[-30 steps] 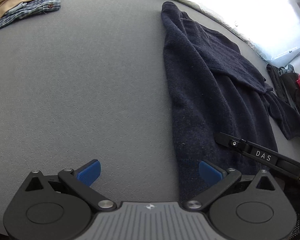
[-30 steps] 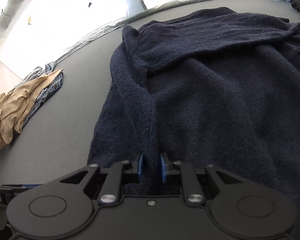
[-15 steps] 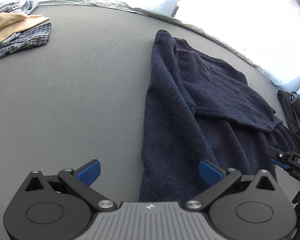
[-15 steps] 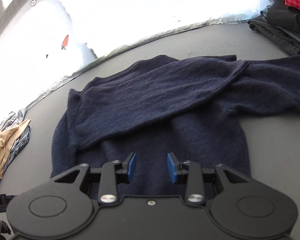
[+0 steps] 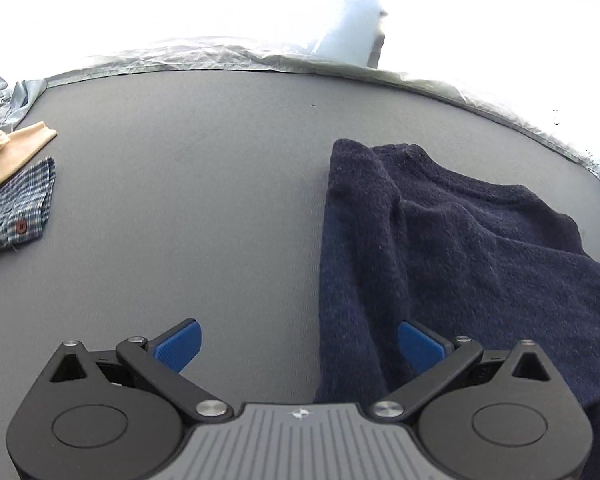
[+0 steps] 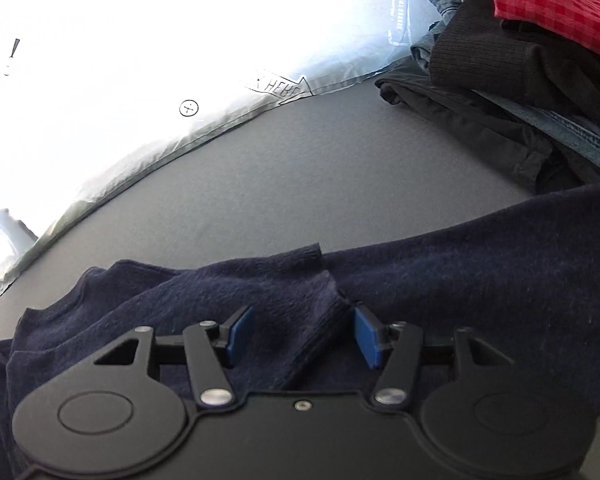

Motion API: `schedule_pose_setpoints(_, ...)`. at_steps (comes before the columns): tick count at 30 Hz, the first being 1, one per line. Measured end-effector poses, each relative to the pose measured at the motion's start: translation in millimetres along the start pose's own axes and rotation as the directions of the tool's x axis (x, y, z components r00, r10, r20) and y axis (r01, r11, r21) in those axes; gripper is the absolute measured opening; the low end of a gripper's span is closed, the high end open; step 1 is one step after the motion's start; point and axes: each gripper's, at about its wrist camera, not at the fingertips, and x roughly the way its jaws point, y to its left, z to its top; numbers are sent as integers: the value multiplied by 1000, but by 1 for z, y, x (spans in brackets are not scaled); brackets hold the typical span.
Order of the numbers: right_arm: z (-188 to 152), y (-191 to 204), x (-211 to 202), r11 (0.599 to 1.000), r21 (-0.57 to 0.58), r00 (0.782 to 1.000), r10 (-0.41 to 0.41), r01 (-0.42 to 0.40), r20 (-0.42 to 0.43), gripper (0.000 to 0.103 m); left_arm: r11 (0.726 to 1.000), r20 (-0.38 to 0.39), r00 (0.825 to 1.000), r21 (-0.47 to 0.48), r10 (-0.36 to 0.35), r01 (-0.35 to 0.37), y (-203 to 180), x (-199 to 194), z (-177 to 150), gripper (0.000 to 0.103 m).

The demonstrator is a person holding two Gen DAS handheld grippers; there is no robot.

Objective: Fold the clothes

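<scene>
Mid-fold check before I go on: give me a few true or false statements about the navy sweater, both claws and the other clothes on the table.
1. The left claw is clamped on the navy sweater. False: it is open, pads apart and gripping nothing.
2. The right claw has sweater fabric below its pads. True; its jaws are opening, and nothing is pinched.
3. A red checked garment tops the dark pile in the right wrist view. True.
4. The plaid shirt lies on top of the sweater. False: it lies apart, across bare grey table.
</scene>
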Motion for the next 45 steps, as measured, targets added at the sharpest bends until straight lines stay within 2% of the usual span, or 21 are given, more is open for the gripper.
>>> schedule_pose_setpoints(5, 13, -11, 24, 1000, -7, 1000, 23, -23, -7, 62, 998, -15, 998, 31, 57, -56, -12, 36, 32, 103)
schedule_pose_setpoints(7, 18, -9, 26, 999, -34, 999, 37, -37, -26, 52, 997, -13, 998, 45, 65, -64, -16, 44, 39, 103)
schedule_pose_setpoints(9, 22, -7, 27, 996, -57, 997, 64, -66, -40, 23, 996, -8, 997, 53, 73, -73, -19, 50, 43, 103)
schedule_pose_setpoints(10, 23, -7, 26, 996, -61, 997, 65, -67, -30, 18, 996, -3, 997, 50, 72, -71, -20, 51, 45, 103)
schedule_pose_setpoints(11, 24, -7, 25, 996, -64, 998, 66, -67, -19, 6, 997, 1, 998, 43, 70, -70, -20, 52, 47, 103)
schedule_pose_setpoints(16, 39, -17, -1, 992, 18, 987, 119, -121, 107, 3, 997, 20, 998, 31, 64, -65, -22, 59, 57, 103)
schedule_pose_setpoints(17, 44, -14, -9, 994, -8, 984, 106, -106, 141, 3, 997, 26, 998, 34, 65, -66, -23, 60, 58, 103)
schedule_pose_setpoints(20, 56, -4, -33, 995, -93, 968, 56, -34, 246, 3, 997, 41, 997, 45, 58, -60, -29, 63, 61, 103)
schedule_pose_setpoints(22, 64, -1, -42, 990, -141, 959, 37, 4, 282, 3, 997, 45, 998, 64, 47, -50, -36, 67, 60, 103)
schedule_pose_setpoints(25, 65, -7, -31, 987, -157, 968, 0, 40, 250, 3, 992, 53, 997, 105, 61, -66, -46, 80, 49, 103)
schedule_pose_setpoints(27, 58, -11, -19, 982, -177, 978, -32, 69, 204, 3, 995, 63, 997, 82, 53, -58, -44, 85, 44, 103)
schedule_pose_setpoints(29, 50, -16, -7, 980, -178, 988, -60, 86, 143, 3, 998, 40, 998, 41, 46, -47, -39, 87, 41, 103)
schedule_pose_setpoints(31, 40, -26, 2, 988, -127, 993, -80, 91, 91, 5, 998, 31, 998, 32, 49, -50, -36, 86, 38, 103)
schedule_pose_setpoints(32, 37, -31, 4, 991, -97, 994, -85, 91, 71, 13, 997, 32, 998, 48, 55, -56, -37, 84, 36, 103)
schedule_pose_setpoints(33, 33, -35, 7, 994, -67, 995, -86, 90, 53, 27, 996, 34, 998, 63, 61, -63, -37, 82, 34, 103)
schedule_pose_setpoints(35, 28, -42, 5, 998, -20, 997, -60, 61, 54, 41, 994, 34, 997, 86, 66, -69, -38, 76, 29, 103)
schedule_pose_setpoints(38, 25, -51, 8, 999, 50, 999, -18, 16, 36, 48, 996, 19, 999, 71, 47, -48, -38, 65, 19, 103)
schedule_pose_setpoints(41, 21, -58, 16, 992, 124, 1000, 4, -6, 9, 50, 999, -2, 1000, 46, 20, -20, -39, 55, 8, 103)
schedule_pose_setpoints(45, 16, -65, 20, 979, 199, 999, 38, -42, 27, 52, 999, -27, 1000, 46, 15, -14, -41, 45, -11, 103)
